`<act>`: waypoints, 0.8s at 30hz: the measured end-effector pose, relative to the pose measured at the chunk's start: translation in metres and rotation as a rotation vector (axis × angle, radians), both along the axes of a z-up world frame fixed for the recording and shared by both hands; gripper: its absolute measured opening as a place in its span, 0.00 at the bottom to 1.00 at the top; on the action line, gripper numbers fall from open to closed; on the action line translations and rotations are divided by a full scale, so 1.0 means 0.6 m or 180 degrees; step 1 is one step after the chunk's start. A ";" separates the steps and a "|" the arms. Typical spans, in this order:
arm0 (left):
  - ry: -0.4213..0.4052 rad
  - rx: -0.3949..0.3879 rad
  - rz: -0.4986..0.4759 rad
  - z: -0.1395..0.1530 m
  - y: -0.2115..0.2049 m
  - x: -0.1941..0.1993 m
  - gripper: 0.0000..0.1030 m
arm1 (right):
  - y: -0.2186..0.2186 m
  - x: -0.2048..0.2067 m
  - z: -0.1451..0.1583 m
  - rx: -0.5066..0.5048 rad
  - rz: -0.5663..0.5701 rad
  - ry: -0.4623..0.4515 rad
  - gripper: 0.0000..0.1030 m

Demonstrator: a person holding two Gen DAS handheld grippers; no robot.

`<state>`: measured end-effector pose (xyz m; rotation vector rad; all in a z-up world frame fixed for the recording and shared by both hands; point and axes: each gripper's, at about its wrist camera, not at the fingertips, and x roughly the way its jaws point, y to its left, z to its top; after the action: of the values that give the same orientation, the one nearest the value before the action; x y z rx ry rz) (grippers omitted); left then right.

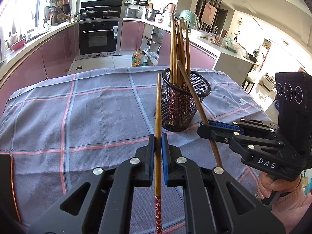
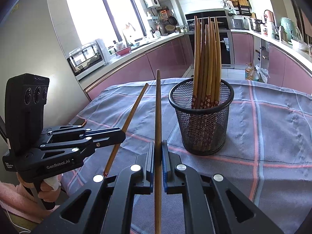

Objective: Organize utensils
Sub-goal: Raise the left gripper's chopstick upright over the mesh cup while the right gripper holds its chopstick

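Both black hand-held grippers tilt down over the grey checked tablecloth (image 1: 87, 117). The left gripper (image 1: 158, 142) is squeezed tight on one brown wooden chopstick (image 1: 158, 117), and the right gripper (image 2: 158, 150) is squeezed tight on another (image 2: 158, 117). The round black wire-mesh cup (image 2: 202, 124) stands just ahead, with about nine more chopsticks (image 2: 207, 58) standing inside.

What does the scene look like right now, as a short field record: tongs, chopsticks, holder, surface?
left tongs: shut on one brown wooden chopstick, plain tip pointing away, red flowered end toward the camera
right tongs: shut on a second brown wooden chopstick, plain tip pointing away
holder: black wire-mesh cup, upright, on the cloth
holder contents: bundle of matching chopsticks, flowered ends down
surface: grey cloth with pink and pale stripes
loose chopsticks on cloth: none visible
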<state>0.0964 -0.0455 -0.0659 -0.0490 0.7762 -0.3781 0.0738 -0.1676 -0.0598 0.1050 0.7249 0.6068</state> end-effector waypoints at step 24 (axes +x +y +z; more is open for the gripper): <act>-0.0135 -0.0071 -0.0050 0.027 -0.003 -0.009 0.07 | -0.031 -0.010 0.050 0.0142 -0.0138 -0.0307 0.06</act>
<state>0.0910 -0.0476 -0.0496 -0.0555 0.7309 -0.4016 0.0679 -0.1865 -0.0300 0.1315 0.6145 0.5827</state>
